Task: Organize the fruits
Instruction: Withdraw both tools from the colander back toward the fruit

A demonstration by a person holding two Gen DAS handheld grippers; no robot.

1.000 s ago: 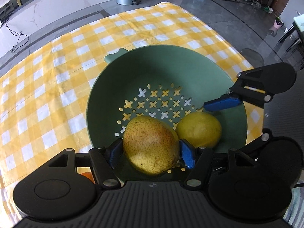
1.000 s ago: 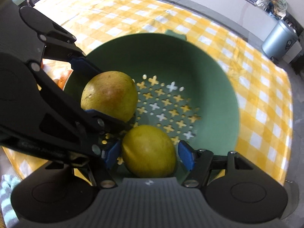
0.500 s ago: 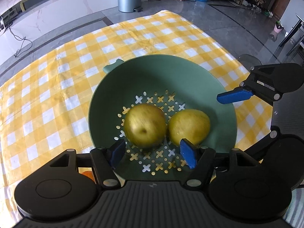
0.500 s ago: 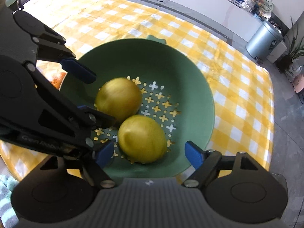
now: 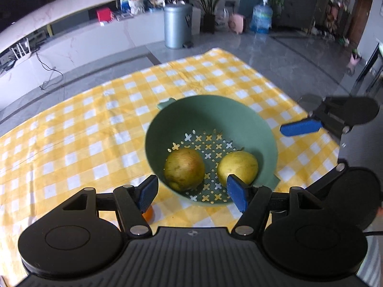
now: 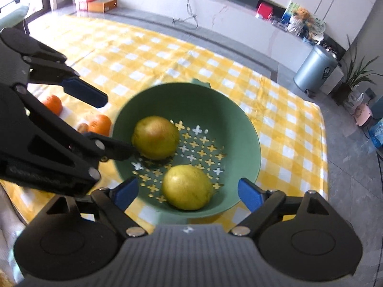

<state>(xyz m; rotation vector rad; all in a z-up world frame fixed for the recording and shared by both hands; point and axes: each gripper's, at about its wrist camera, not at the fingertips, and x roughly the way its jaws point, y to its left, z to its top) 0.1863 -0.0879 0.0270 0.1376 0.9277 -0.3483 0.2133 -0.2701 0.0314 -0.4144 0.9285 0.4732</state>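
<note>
A green perforated bowl (image 5: 249,124) (image 6: 244,129) stands on the yellow checked cloth. In it lie a reddish-yellow pear (image 5: 184,169) (image 6: 155,137) and a plain yellow pear (image 5: 239,166) (image 6: 188,187), a little apart. My left gripper (image 5: 192,192) is open and empty, raised above the bowl's near rim; it also shows in the right wrist view (image 6: 115,125). My right gripper (image 6: 188,192) is open and empty, raised above the bowl; one blue finger (image 5: 300,127) shows in the left wrist view.
Two oranges (image 6: 53,104) (image 6: 100,124) and a small brown fruit (image 6: 82,127) lie on the cloth left of the bowl. One orange (image 5: 148,213) peeks from behind my left finger. The cloth (image 5: 83,131) spreads far to the left and back. A grey bin (image 5: 177,25) stands on the floor beyond.
Both grippers let go of their pears and opened. Both have risen and drawn back from the bowl. The pears rolled slightly and now rest in the bowl.
</note>
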